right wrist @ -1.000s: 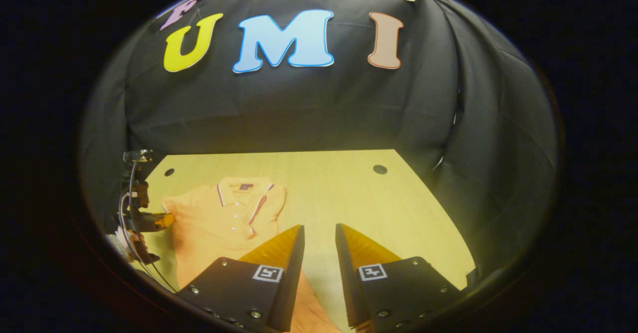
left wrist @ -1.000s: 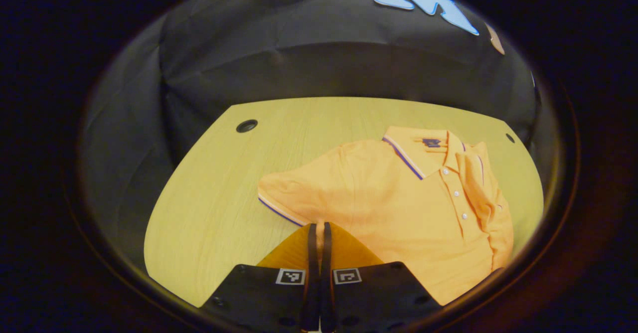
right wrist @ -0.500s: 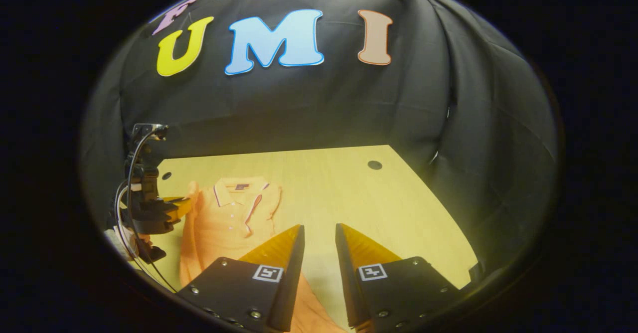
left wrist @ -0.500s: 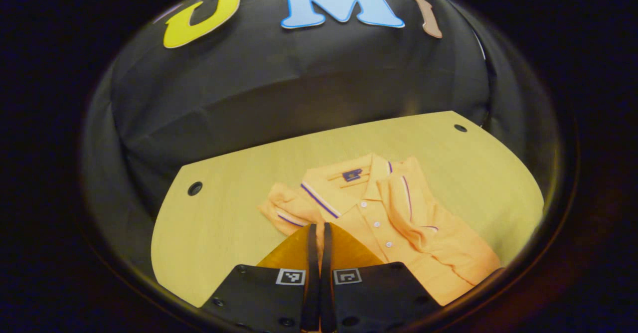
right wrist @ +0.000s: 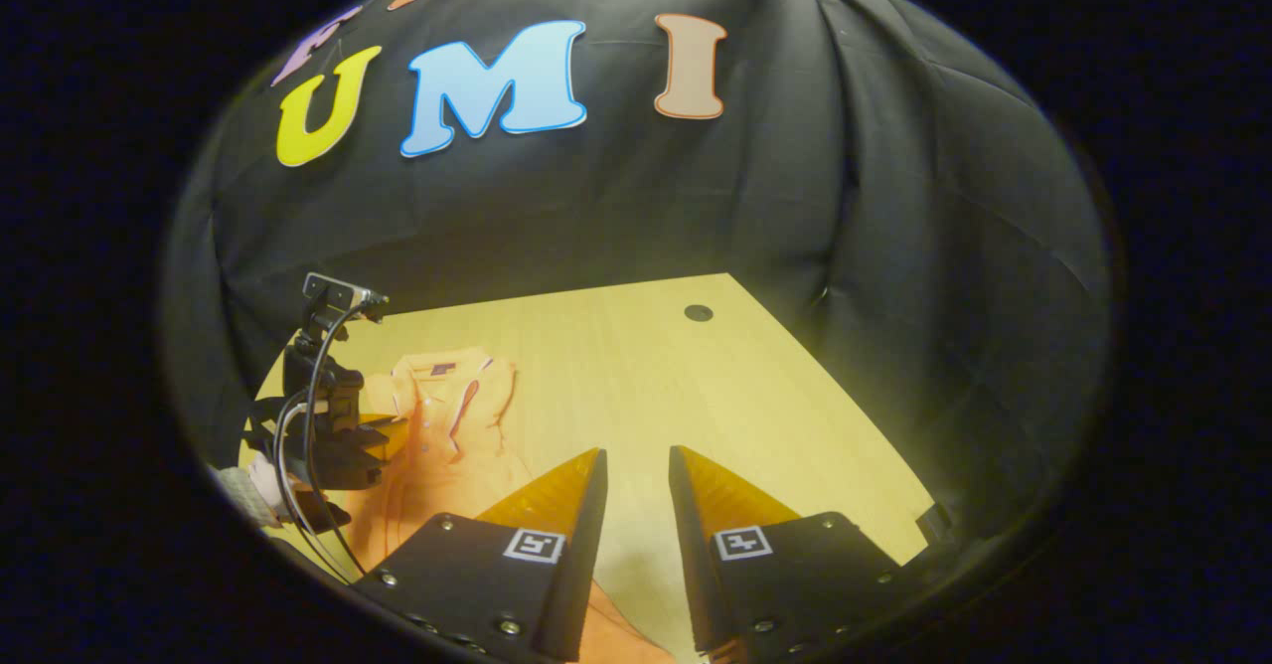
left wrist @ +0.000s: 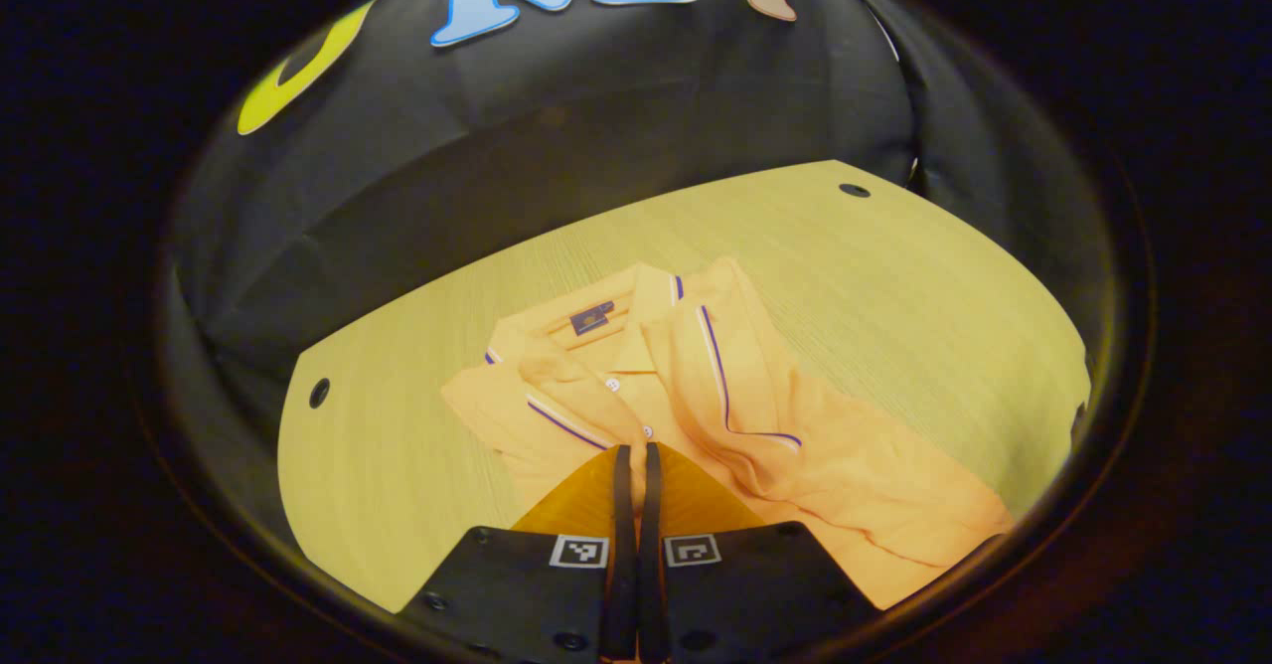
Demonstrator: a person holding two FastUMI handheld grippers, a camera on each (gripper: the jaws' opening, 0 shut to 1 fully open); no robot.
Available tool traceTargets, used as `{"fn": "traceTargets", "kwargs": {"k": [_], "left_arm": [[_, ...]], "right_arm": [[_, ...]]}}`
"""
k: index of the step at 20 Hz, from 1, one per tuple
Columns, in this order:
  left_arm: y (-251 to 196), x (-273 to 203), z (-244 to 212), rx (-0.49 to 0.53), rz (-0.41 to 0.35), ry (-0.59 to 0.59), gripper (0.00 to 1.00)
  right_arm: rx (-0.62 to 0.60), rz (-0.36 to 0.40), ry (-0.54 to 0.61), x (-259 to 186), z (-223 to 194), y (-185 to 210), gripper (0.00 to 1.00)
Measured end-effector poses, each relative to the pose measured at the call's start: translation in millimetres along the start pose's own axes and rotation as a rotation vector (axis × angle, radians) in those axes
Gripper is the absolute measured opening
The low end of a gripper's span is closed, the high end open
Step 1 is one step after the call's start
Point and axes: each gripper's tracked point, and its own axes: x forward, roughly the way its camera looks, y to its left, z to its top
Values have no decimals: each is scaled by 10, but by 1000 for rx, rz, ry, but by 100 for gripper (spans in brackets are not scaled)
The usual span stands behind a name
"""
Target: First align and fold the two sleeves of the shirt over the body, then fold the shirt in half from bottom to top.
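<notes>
1. The left gripper (left wrist: 636, 450), seen in the left gripper view, has its two fingers pressed almost together, with only a thin slit between them. The tips sit over the near edge of an orange polo shirt (left wrist: 715, 415), by a sleeve cuff. Whether cloth is pinched between the fingers cannot be told.

2. The right gripper (right wrist: 636, 455), seen in the right gripper view, has its fingers apart with a clear gap between them. Bare tabletop shows through the gap, and nothing is held. A bit of orange cloth lies under the base of its left finger.

3. The shirt lies on a light wooden table (left wrist: 914, 276), collar toward the far black cloth wall (left wrist: 596, 127). The left gripper view shows it close up: the collar with dark piping, a dark label inside the neck, small white buttons, and the right-hand sleeve folded in over the body. The left-hand sleeve is bunched near the collar, with a striped cuff just ahead of the fingertips.

4. The right gripper view shows the shirt farther off, at the left side of the table. It also shows the left gripper from the outside, over the shirt's left edge, with dark cables looping off it and part of a hand (right wrist: 263, 480) holding it.

5. The table has small round dark holes near its far corners (right wrist: 699, 312).
</notes>
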Motion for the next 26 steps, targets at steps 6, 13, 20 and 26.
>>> {"fn": "traceTargets", "kwargs": {"k": [6, 13, 20, 26], "left_arm": [[-53, -7, -109, -49, -42, 29, 45], [76, -306, 11, -101, -41, -30, 96], [342, -1065, -53, -168, -29, -87, 96], [569, -1695, -586, -243, 46, -52, 96]], "right_arm": [[3, 15, 18, 35, -45, -20, 41], [-23, 68, 18, 58, -40, 144, 40], [-89, 178, 48, 103, -124, 374, 39], [-178, 298, 131, 134, -412, 632, 39]]}}
